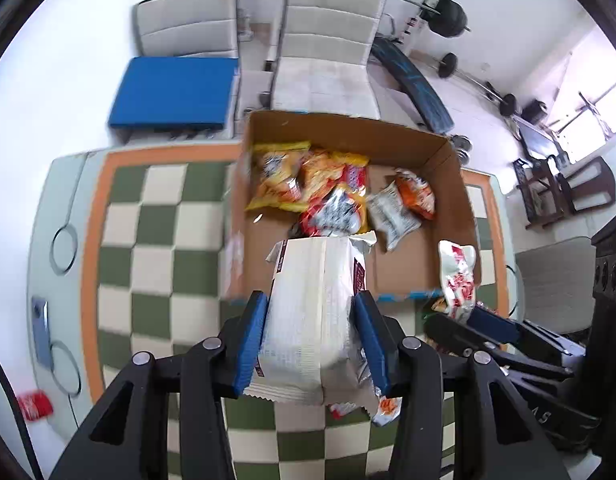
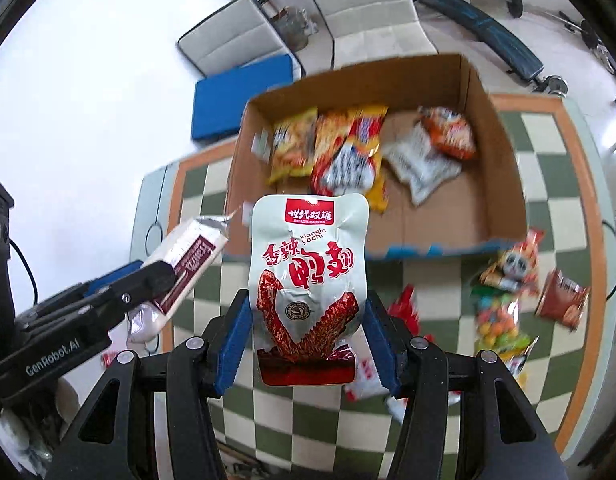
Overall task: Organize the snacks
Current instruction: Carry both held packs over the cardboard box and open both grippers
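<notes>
Both sets of fingers clenched on snacks, left gripper (image 1: pixel 314 334) on the white packet (image 1: pixel 312 312), right gripper (image 2: pixel 305 336) on the duck-wing pouch (image 2: pixel 308 264); carry toward twelve o'clock, seemingly clearing the cardboard box (image 2: pixel 484 92) rim, then release.

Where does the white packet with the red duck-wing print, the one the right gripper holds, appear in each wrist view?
Left wrist: duck-wing packet sits at right, beside the cardboard box's near right corner, above the right gripper.
Right wrist: centre foreground, between the blue fingers.
Shared landmark: the cardboard box.
</notes>
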Demonstrator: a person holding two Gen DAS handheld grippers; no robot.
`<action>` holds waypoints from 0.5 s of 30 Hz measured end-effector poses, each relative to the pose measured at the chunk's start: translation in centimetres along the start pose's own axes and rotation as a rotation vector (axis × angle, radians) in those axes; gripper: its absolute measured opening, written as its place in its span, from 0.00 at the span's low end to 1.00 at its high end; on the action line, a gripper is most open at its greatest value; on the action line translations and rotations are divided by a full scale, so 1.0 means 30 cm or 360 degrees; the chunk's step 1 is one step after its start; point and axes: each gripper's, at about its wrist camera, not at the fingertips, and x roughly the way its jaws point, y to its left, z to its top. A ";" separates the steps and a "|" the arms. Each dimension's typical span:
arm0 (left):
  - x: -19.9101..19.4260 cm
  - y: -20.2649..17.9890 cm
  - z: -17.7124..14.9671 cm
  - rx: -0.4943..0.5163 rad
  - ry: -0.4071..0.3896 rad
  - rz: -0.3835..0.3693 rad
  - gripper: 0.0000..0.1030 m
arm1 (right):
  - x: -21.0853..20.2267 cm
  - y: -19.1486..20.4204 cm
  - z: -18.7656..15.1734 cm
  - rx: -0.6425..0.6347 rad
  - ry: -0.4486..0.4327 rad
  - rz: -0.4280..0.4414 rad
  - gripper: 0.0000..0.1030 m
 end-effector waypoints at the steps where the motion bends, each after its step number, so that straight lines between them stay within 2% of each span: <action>1: 0.025 0.002 0.032 -0.0025 0.0026 -0.0018 0.41 | 0.004 -0.007 0.024 0.0016 -0.0005 0.0002 0.56; 6: 0.212 0.020 0.184 -0.0056 0.0200 -0.0014 0.41 | 0.103 -0.037 0.180 0.0075 0.0054 0.0000 0.56; 10: 0.348 0.062 0.245 -0.0128 0.0355 -0.0036 0.41 | 0.207 -0.048 0.261 0.0081 0.0117 -0.0050 0.56; 15: 0.458 0.105 0.272 -0.0183 0.0465 -0.0021 0.41 | 0.340 -0.077 0.312 0.0110 0.0216 -0.0078 0.56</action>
